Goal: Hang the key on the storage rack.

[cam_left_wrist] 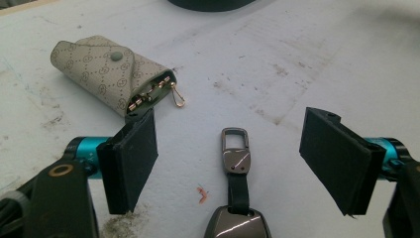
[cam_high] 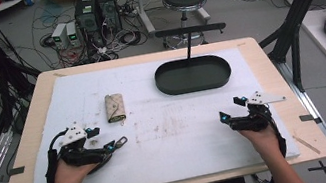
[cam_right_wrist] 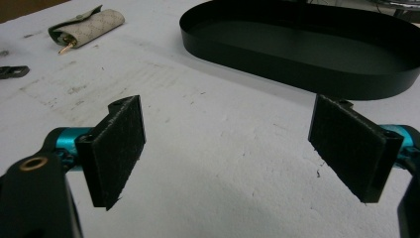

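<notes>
Nearest, the left gripper (cam_left_wrist: 229, 163) stands with jaws wide apart, and the key fob (cam_left_wrist: 235, 198) lies on the white mat (cam_left_wrist: 297, 59) between them, touched by neither pad. The right gripper (cam_right_wrist: 225, 158) gapes too (nothing between its pads). Beyond the fob lies the beige key pouch (cam_left_wrist: 111, 72); farthest, the black oval tray (cam_high: 192, 74).

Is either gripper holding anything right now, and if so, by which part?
Nothing is held. The left gripper is open astride the key fob on the mat, pads clear of it; the right gripper is open and empty.
</notes>
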The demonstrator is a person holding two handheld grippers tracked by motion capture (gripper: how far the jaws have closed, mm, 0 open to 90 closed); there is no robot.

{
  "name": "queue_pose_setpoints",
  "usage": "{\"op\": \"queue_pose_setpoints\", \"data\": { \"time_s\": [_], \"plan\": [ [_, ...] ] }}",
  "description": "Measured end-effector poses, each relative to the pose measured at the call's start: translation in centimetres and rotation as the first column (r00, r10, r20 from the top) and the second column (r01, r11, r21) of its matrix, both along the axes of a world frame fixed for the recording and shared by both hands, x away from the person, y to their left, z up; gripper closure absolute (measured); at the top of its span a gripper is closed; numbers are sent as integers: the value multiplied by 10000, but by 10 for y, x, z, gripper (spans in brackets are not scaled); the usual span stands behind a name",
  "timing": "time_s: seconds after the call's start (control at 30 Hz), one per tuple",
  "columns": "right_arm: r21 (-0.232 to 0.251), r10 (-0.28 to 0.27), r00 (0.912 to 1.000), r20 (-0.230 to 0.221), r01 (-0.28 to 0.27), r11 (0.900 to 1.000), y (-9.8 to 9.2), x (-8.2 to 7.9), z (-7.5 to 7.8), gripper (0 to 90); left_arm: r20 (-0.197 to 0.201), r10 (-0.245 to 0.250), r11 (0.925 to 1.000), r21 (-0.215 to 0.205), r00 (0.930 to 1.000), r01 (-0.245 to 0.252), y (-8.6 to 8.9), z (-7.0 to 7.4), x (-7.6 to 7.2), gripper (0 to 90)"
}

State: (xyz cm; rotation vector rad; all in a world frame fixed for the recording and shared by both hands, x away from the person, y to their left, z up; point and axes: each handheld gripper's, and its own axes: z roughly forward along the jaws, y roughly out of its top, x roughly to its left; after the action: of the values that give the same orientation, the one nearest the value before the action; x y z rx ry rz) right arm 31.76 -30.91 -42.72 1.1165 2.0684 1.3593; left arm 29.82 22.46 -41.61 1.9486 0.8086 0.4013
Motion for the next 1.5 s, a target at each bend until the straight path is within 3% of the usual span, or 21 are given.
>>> {"op": "queue_pose_setpoints", "data": {
  "time_s": [0.2,0.53,0.77,0.93,1.07,1.17,1.27,1.5],
  "plan": [
    [-85,131,9998,-146,-132,9999,-1,-2,-2,148,-48,-70,10000,56,10000,70,-7,1,5,225],
    [-130,248,9994,-220,-251,9996,1,-3,-2,148,-684,-56,9960,881,9976,117,-5,-11,10,233],
    [-247,297,9990,-342,-305,9992,4,-4,-4,148,-1140,-107,9943,1041,9934,227,-6,-19,13,314],
    [-266,308,9991,-279,-316,9991,5,-4,-4,148,-1602,-217,9842,1702,9868,493,-15,-30,14,381],
    [-243,316,9990,-330,-324,9992,6,-5,-4,149,-1260,-124,9782,2043,9920,382,-16,-30,12,454],
    [-288,322,9990,-325,-331,9990,5,-4,-4,148,-1079,-203,9791,1989,9940,416,-15,-32,9,505],
    [-318,320,9989,-332,-330,9989,5,-4,-5,149,-945,-410,9756,2111,9947,603,-18,-31,3,629],
    [-357,347,9987,-362,-360,9987,6,-3,-5,149,-867,-684,9787,1876,9939,837,-16,-32,1,804]
  ]
}}
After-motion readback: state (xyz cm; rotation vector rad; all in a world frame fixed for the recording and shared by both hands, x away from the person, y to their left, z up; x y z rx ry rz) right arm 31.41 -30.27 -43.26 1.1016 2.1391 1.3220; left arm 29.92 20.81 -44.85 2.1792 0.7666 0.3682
